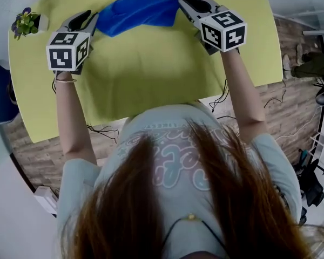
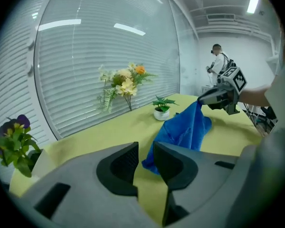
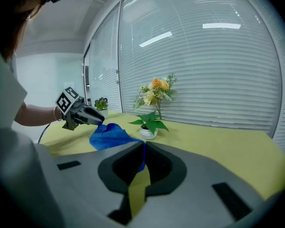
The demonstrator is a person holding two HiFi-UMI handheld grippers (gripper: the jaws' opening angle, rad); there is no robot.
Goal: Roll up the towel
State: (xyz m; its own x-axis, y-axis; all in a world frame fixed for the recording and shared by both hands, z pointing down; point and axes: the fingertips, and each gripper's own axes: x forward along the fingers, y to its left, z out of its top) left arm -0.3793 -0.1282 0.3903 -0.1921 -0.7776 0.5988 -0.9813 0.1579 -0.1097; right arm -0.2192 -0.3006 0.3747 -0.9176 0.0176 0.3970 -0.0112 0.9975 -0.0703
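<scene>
We found towel (image 1: 137, 12) far on table (image 1: 151, 74), long axis left-right, stretched from left gripper (image 2: 145, 151) to right gripper (image 3: 143, 148). Right one clamped tight on right corner, raised. Left one's jaws stood narrowly apart, left corner at tips, unpinched. We judged left end loose.
</scene>
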